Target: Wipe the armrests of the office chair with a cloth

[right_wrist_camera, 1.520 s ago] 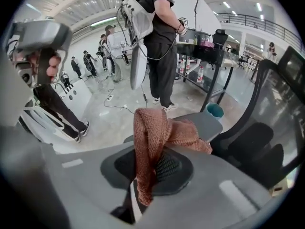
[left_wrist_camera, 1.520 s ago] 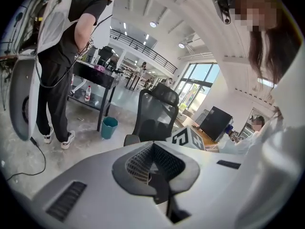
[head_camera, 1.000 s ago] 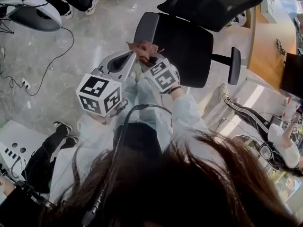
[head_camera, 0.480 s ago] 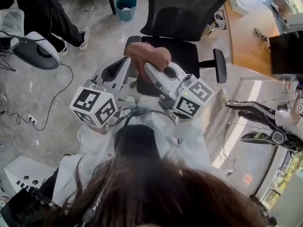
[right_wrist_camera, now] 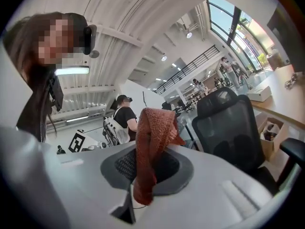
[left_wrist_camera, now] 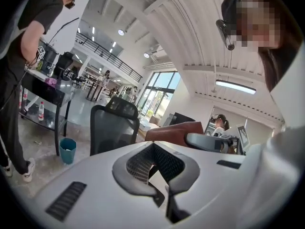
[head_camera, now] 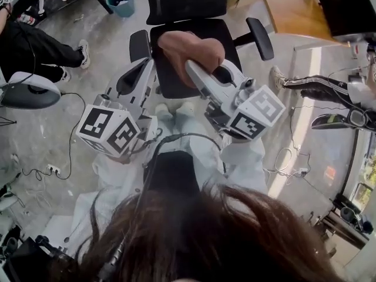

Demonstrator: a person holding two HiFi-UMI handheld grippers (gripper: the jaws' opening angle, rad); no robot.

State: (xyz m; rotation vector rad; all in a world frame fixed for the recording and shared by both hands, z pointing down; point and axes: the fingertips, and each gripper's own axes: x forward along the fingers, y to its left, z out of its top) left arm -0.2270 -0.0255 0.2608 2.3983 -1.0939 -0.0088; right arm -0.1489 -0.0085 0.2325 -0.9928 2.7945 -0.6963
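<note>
**Cloth's in the jaws, armrests not touched yet: here's what I'd worry about**

The right gripper is pinching the reddish cloth; in the right gripper view a fold sits between the jaws and the rest flops up and over in a loose bunch. The left gripper has its jaws pressed together with nothing in them, just beside the right one. Both hover over the front edge of the office chair seat, and the cloth isn't touching either armrest: one stands at the seat's left edge in the head view, the other at its right edge, well apart from the cloth.

What could go wrong, as I see it: the pinch only catches a narrow strip, so dragging it along an armrest might tug the cloth out; the loose bunch could fold under, leaving hard gripper shell rubbing the pad; and the chair probably swivels, so a sideways push may just turn it away unless the empty gripper steadies it.
</note>
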